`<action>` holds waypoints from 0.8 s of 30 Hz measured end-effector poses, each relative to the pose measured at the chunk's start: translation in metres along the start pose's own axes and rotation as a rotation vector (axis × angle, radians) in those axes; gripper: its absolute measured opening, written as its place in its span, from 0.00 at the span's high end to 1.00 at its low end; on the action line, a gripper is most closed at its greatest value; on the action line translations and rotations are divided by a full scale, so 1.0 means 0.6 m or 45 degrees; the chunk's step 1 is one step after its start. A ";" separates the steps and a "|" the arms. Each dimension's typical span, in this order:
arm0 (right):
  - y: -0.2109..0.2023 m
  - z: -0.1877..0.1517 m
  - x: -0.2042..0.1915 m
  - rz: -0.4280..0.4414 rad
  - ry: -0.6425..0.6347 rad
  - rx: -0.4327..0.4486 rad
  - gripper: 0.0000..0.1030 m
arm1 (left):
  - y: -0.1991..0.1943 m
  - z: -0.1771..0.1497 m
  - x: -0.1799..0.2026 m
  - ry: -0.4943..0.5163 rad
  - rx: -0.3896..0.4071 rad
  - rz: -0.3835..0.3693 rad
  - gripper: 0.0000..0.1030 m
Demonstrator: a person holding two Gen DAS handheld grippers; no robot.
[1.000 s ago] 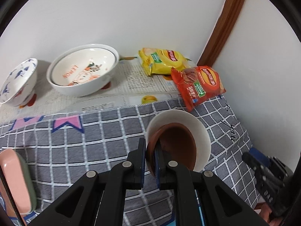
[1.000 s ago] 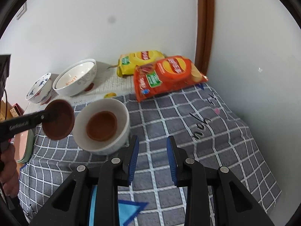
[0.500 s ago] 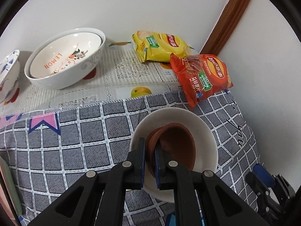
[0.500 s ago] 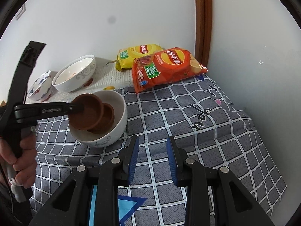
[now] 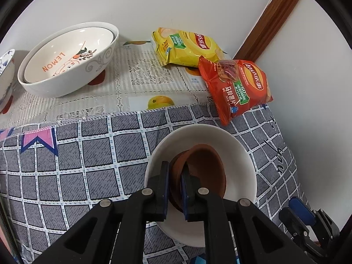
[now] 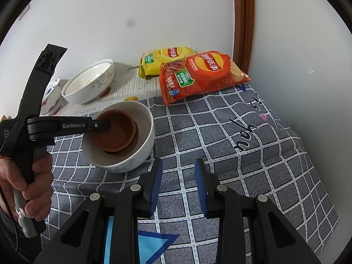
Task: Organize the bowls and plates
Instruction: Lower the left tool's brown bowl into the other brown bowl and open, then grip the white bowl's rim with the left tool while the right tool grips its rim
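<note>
My left gripper [image 5: 175, 167] is shut on the rim of a small brown bowl [image 5: 204, 171] and holds it inside a white bowl [image 5: 237, 145] on the grey checked cloth. In the right wrist view the brown bowl [image 6: 114, 132] rests on a second brown bowl [image 6: 135, 135] inside the white bowl [image 6: 136, 154], with the left gripper [image 6: 105, 125] reaching in from the left. My right gripper [image 6: 178, 169] is open and empty, just in front and to the right of the white bowl.
Two nested white "LEMON" bowls [image 5: 66, 59] and a blue-patterned bowl [image 5: 5, 70] stand at the back left. A yellow chip bag [image 5: 187, 46] and a red chip bag [image 5: 237, 88] lie at the back near the wall corner and brown door frame [image 6: 243, 22].
My left gripper has carried the brown bowl to the right and lowered it into the white bowl, onto the other brown bowl. The right gripper has stayed open and nearly still.
</note>
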State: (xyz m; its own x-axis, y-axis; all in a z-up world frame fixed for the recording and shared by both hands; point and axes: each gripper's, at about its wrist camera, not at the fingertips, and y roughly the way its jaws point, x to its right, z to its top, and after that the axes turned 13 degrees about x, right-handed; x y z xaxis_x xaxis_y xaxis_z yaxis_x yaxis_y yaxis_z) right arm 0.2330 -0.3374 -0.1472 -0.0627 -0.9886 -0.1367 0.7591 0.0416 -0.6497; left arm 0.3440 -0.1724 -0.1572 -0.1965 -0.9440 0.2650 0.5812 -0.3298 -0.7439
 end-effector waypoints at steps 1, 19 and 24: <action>0.001 0.000 0.000 0.001 0.002 0.000 0.71 | 0.001 0.000 0.001 0.002 -0.004 -0.007 0.90; 0.059 0.043 -0.034 0.068 0.014 -0.010 0.70 | -0.057 0.012 -0.020 0.115 0.048 0.101 0.69; 0.101 0.042 -0.046 0.074 0.024 -0.073 0.70 | -0.033 -0.002 -0.035 0.099 -0.016 0.131 0.69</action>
State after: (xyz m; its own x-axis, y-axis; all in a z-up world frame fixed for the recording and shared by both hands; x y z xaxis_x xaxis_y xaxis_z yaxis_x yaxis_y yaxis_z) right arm 0.2970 -0.3115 -0.1638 -0.0325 -0.9815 -0.1888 0.7236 0.1072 -0.6818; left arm 0.3357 -0.1459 -0.1486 -0.1970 -0.9705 0.1388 0.5914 -0.2306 -0.7727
